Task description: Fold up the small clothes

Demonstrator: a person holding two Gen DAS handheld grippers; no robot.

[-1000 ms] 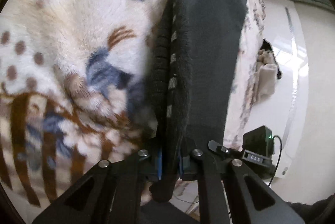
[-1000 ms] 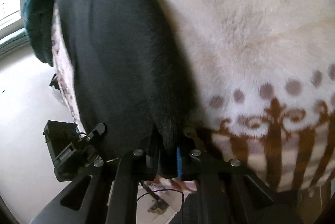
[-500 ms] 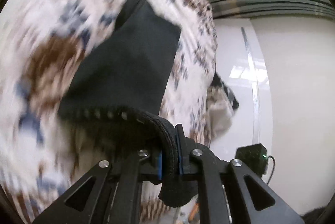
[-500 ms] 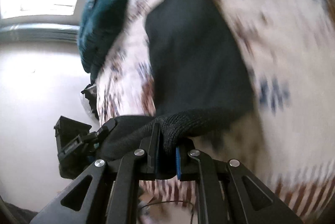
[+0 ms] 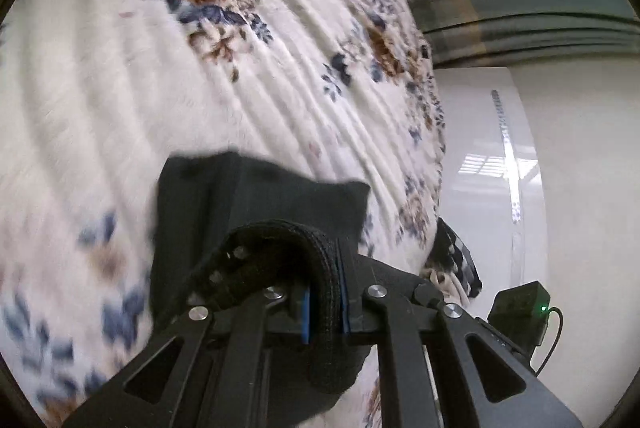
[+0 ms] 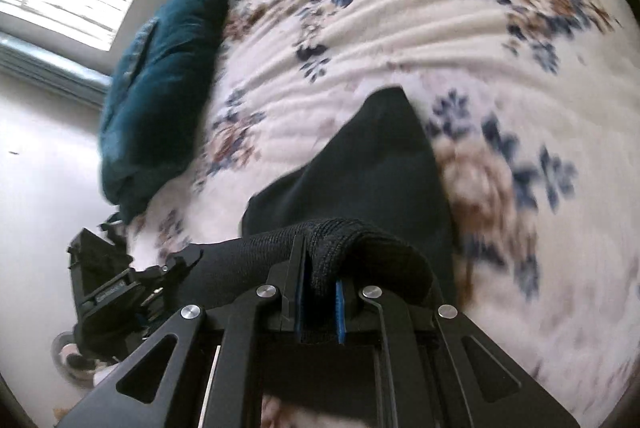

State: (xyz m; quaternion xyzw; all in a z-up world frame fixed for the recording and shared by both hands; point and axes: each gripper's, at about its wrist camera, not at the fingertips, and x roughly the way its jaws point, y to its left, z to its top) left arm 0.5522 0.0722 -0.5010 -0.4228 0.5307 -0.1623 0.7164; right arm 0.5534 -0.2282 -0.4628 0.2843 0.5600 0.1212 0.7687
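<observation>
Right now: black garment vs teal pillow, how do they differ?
The black garment is clamped by the right gripper and left gripper; the teal pillow is untouched. Garment hangs over the floral blanket; pillow lies at its edge. Garment has a ribbed knit hem; pillow looks plush. Both are dark fabric.

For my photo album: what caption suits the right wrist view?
Right tool gripping a black garment above a floral blanket, teal pillow beside.

— What carries everything here?
— A bed (image 5: 168,100), covered by a white fleecy blanket (image 6: 420,40) with brown and blue flowers and long ripples across its pile.
— What lies on it?
— A dark teal cushion (image 6: 160,84) at the bed's edge, upper left of the right wrist view, near the window. The pale floor (image 5: 484,132) shows beyond the bed's edge.
</observation>
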